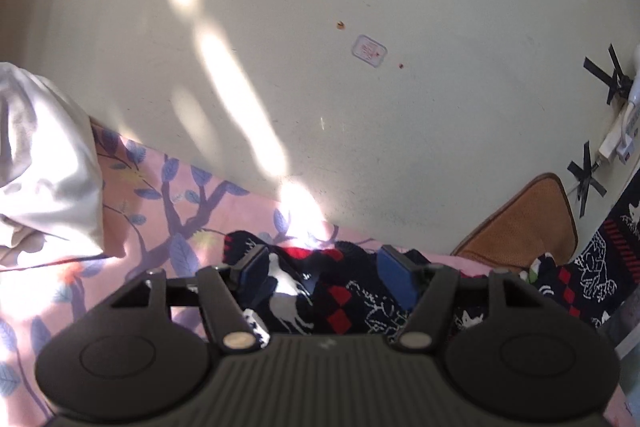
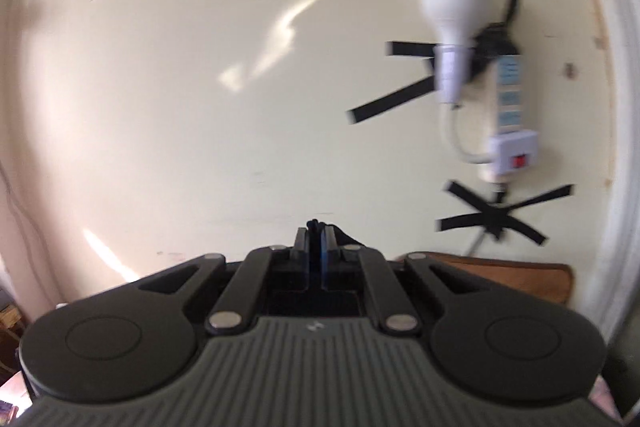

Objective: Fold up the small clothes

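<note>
A dark navy knitted garment (image 1: 352,291) with white animal figures and red diamonds lies bunched on the pink floral bedsheet (image 1: 132,227). My left gripper (image 1: 324,271) is open, its blue pads on either side of the garment's folds, just above it. Part of the same garment hangs raised at the right edge (image 1: 600,259). My right gripper (image 2: 316,247) is shut on a thin dark edge of the garment (image 2: 314,225), lifted and facing the wall.
A white cloth (image 1: 40,167) lies at the left on the sheet. A brown cushion (image 1: 520,227) leans by the cream wall (image 1: 360,107). A white bulb (image 2: 452,15) and power strip (image 2: 510,115) are taped to the wall.
</note>
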The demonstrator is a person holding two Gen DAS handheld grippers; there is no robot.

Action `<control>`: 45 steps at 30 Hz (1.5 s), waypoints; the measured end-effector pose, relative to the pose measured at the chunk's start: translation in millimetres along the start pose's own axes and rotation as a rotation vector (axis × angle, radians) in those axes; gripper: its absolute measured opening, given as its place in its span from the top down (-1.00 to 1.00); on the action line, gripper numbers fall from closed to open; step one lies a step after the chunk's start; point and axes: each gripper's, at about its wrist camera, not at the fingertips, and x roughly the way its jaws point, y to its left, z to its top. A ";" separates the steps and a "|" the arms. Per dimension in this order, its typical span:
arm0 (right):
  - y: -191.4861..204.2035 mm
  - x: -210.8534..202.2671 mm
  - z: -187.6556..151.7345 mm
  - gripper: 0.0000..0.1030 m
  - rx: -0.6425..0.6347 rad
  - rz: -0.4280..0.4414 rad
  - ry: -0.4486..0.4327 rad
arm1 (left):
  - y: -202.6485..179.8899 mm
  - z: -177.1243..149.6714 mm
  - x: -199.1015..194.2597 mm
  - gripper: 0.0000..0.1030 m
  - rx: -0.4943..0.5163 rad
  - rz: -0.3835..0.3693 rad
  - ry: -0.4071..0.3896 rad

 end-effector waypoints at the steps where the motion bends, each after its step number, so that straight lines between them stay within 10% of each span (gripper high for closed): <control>1: 16.9 15.4 -3.6 0.85 -0.009 0.054 0.033 | 6.3 2.9 -2.7 -0.19 -0.021 0.003 -0.006; 9: 96.7 109.4 -80.3 0.61 -0.030 0.263 0.311 | 41.9 14.4 -12.4 -0.19 -0.132 0.030 -0.029; 16: 4.7 90.5 -106.7 0.34 0.006 0.020 0.271 | 32.3 4.7 4.8 -0.19 -0.112 0.002 0.035; 22: -74.0 98.6 -189.4 0.31 0.058 -0.158 0.451 | 8.9 -8.7 20.0 -0.19 -0.036 -0.023 0.093; 26: -70.9 114.6 -217.6 0.26 -0.148 -0.385 0.469 | 12.3 -13.6 27.4 -0.20 -0.022 0.016 0.119; 31: -54.1 76.6 -197.5 0.23 -0.122 -0.272 0.334 | 25.6 -10.6 28.8 -0.20 -0.070 0.029 0.117; 39: -27.2 56.4 -219.7 0.24 -0.296 -0.152 0.395 | 26.0 -7.8 26.4 -0.20 -0.081 0.022 0.109; 45: -67.1 76.0 -213.4 0.25 0.107 -0.084 0.482 | 24.7 -8.2 26.7 -0.20 -0.081 0.017 0.114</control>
